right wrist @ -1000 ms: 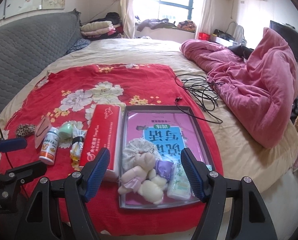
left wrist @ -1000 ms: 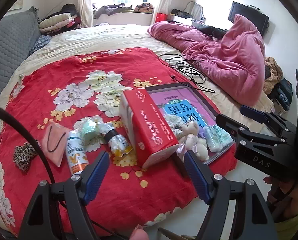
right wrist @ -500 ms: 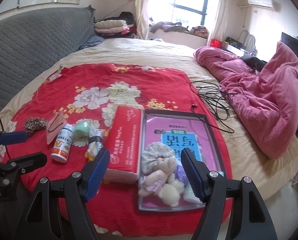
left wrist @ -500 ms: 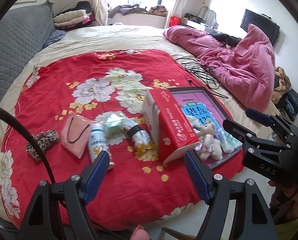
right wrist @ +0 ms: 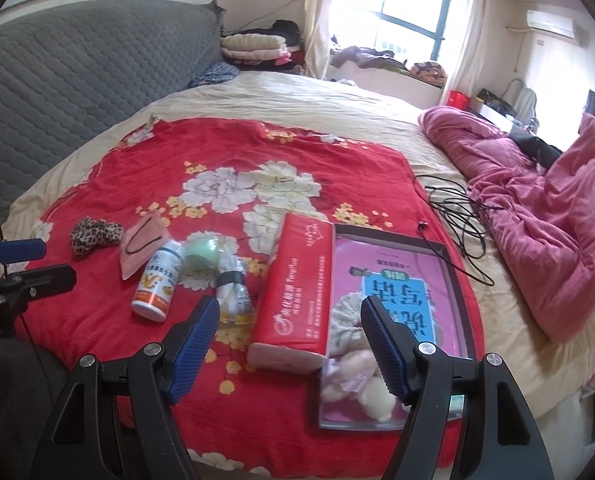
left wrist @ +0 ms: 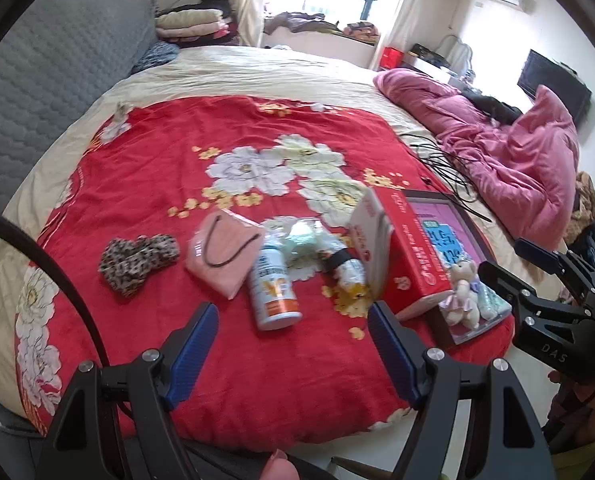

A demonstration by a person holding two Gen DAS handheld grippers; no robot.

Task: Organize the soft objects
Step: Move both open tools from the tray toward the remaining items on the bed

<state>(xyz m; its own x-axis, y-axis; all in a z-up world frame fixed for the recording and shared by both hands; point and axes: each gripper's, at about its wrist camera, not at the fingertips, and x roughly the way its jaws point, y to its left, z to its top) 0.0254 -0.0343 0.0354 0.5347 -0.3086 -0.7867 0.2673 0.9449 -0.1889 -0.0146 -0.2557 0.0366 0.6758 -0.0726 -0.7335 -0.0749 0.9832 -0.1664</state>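
Observation:
On the red floral blanket [left wrist: 257, 140] lie a leopard-print scrunchie [left wrist: 135, 258], a pink face mask [left wrist: 223, 254], a white and orange bottle [left wrist: 273, 286], a green sponge [right wrist: 201, 258], a small clear bottle [right wrist: 235, 298] and a red tissue pack [right wrist: 297, 292]. A dark tray [right wrist: 455, 280] at the right holds a plush bear [left wrist: 463, 292] and small soft items. My left gripper [left wrist: 293, 344] is open and empty, above the blanket's front edge before the bottle. My right gripper [right wrist: 289, 338] is open and empty, before the tissue pack.
A pink quilt [right wrist: 549, 220] lies heaped at the right of the bed, with black cables [right wrist: 457, 208] beside it. A grey quilted headboard [right wrist: 65, 80] stands at the left. Folded clothes [right wrist: 257, 46] are at the far end under the window.
Both grippers have swung left and pulled back a little, so the scrunchie, mask and bottle now sit nearer the middle of each view. Nothing on the bed has moved.

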